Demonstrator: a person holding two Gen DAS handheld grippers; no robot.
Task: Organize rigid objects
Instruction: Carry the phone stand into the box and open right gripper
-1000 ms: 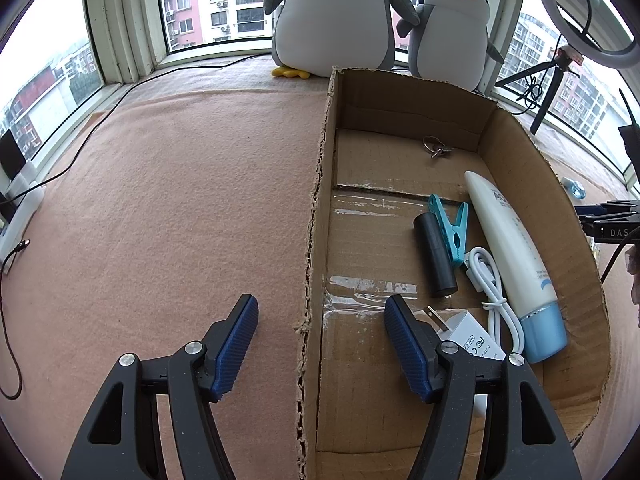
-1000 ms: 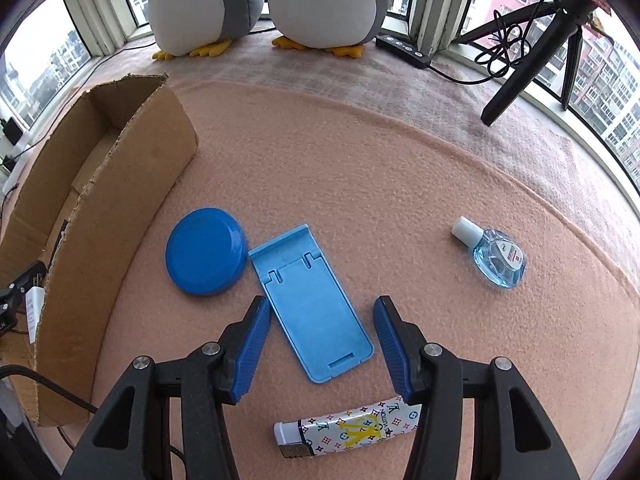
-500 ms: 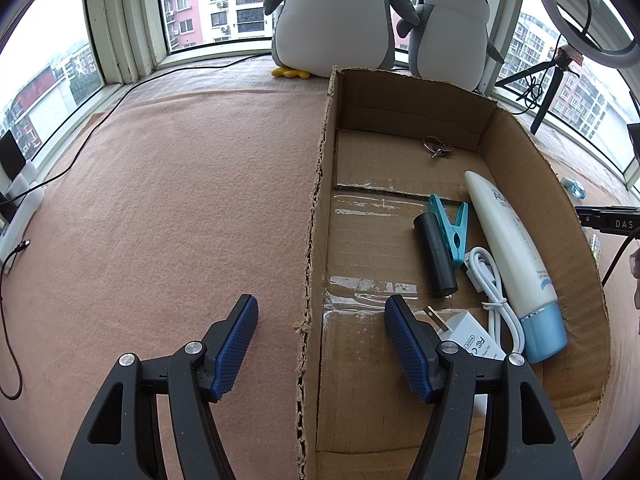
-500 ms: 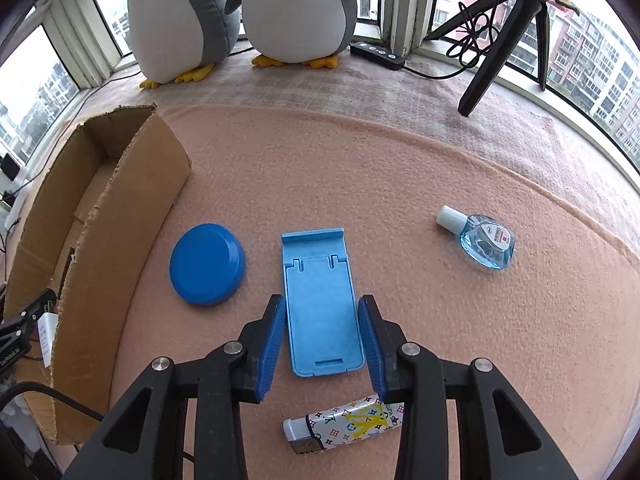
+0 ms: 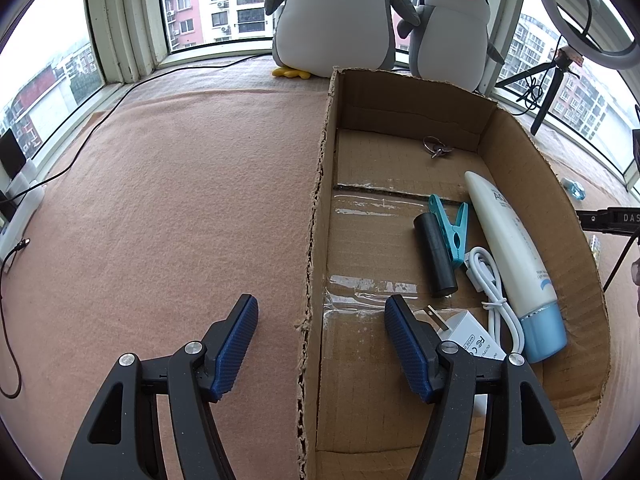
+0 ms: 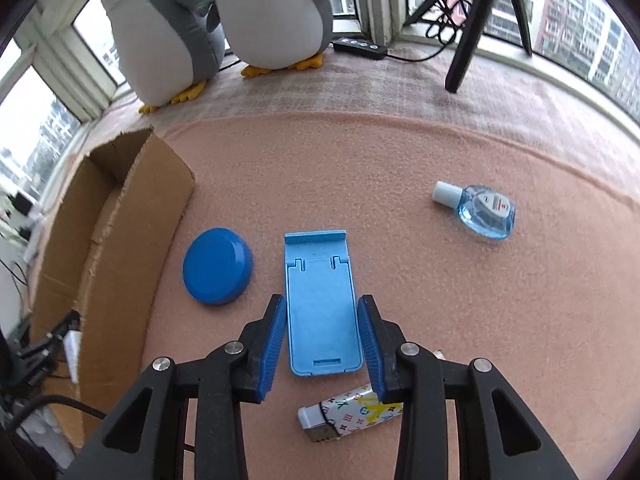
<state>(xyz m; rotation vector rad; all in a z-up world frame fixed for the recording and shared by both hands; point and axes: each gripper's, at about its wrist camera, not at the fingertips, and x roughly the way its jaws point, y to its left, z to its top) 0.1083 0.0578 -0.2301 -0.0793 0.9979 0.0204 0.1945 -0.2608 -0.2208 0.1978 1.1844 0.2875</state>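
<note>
Right tongs (image 6: 322, 344) straddle a blue phone stand (image 6: 320, 304), not quite clamped; left tongs (image 5: 320, 344) gape over the cardboard box (image 5: 316, 240) wall.

The charger (image 5: 470, 336) is half hidden behind the left gripper's right finger (image 5: 408, 346). The lighter (image 6: 348, 412) (patterned case) vanishes under the right gripper's right finger (image 6: 372, 352), its far end unseen.
</note>
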